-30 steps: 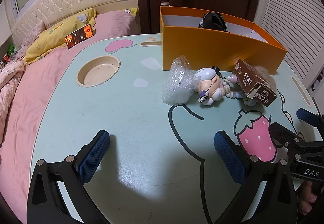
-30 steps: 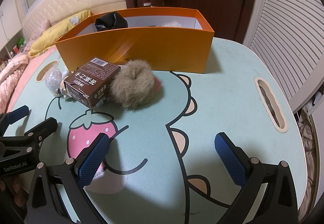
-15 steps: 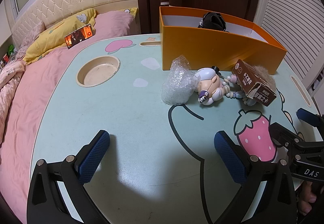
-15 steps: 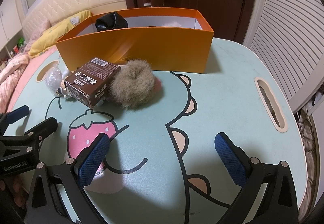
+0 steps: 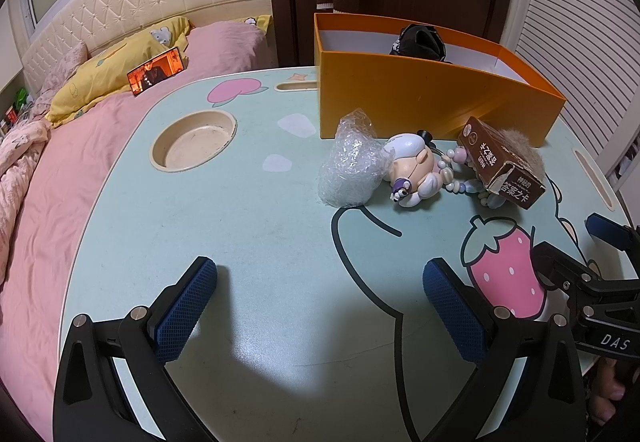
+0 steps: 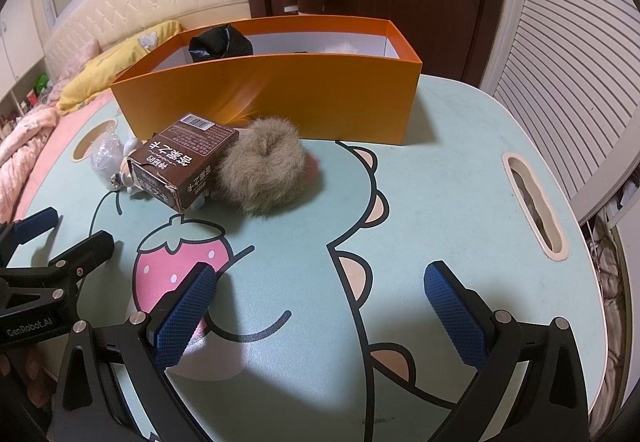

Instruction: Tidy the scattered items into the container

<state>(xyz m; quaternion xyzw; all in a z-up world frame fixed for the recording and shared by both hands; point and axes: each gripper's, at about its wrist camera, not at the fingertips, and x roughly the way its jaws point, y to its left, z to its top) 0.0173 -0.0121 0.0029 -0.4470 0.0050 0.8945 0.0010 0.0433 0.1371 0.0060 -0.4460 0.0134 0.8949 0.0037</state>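
An orange box (image 5: 424,102) (image 6: 280,102) stands at the far side of the table with a black item (image 5: 418,40) (image 6: 220,46) inside. In front of it lie a bubble-wrap bundle (image 5: 352,164) (image 6: 105,154), a small figurine (image 5: 414,170), a pastel bead string (image 5: 456,178), a brown carton (image 5: 500,166) (image 6: 184,158) and a furry grey-brown ball (image 6: 262,170). My left gripper (image 5: 320,306) is open, well short of the bundle. My right gripper (image 6: 320,306) is open, nearer than the furry ball.
The mint cartoon-print table (image 5: 260,226) has a round cup recess (image 5: 194,140) at left and a slot (image 6: 534,202) at right. A pink bed (image 5: 60,146) with a phone (image 5: 156,71) lies left; slatted doors (image 6: 568,62) stand right.
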